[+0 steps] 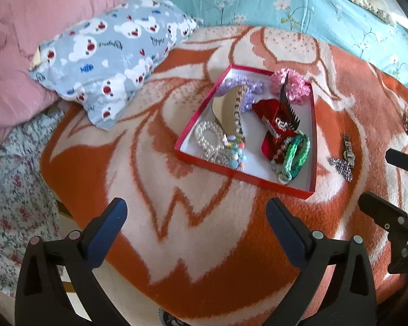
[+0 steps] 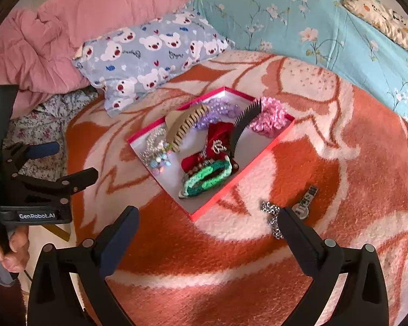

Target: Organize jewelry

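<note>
Reaching for chain (image 2: pixel 272 218) on blanket (image 2: pixel 231 258) beside red box (image 2: pixel 242 182) | right gripper (image 2: pixel 206 228) spread, left gripper (image 1: pixel 195 217) spread, both empty | you pinch chain's bunched middle.

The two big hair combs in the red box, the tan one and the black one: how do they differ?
The tan comb is wider and thicker, with chunky teeth; the black comb is slimmer, with fine sharp teeth. The tan comb lies toward the pearl beads, the black comb leans over the red cloth beside the pink scrunchie. Both are curved and rest tilted inside the red box.
</note>
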### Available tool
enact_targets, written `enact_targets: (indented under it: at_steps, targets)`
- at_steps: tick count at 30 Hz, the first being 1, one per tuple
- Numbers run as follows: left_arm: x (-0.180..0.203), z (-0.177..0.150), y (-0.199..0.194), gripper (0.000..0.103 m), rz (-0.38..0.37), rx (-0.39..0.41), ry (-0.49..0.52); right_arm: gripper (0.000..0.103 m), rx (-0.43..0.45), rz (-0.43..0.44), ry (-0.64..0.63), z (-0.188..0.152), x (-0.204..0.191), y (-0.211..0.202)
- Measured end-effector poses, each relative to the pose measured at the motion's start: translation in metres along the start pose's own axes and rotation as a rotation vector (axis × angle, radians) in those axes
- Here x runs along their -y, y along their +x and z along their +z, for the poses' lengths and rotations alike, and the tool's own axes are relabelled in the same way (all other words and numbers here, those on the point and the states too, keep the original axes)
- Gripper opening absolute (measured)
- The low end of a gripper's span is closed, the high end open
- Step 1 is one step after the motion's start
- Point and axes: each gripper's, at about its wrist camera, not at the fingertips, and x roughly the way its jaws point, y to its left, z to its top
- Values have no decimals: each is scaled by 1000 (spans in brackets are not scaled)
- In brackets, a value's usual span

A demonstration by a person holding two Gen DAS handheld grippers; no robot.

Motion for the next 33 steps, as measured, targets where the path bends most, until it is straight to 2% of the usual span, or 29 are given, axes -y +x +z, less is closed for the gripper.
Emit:
enact_targets:
  at_steps: [7, 17, 33]
  targets:
    - [-2, -5, 11, 103, 3, -31, -17, 102, -28, -1, 31, -5, 4, 10]
    - [4, -6, 15, 103, 8, -30, 3, 103, -42, -16, 57, -7, 11, 19]
    - [6, -3, 11, 103, -10, -11, 3, 103, -17, 4, 74, -4, 12, 16]
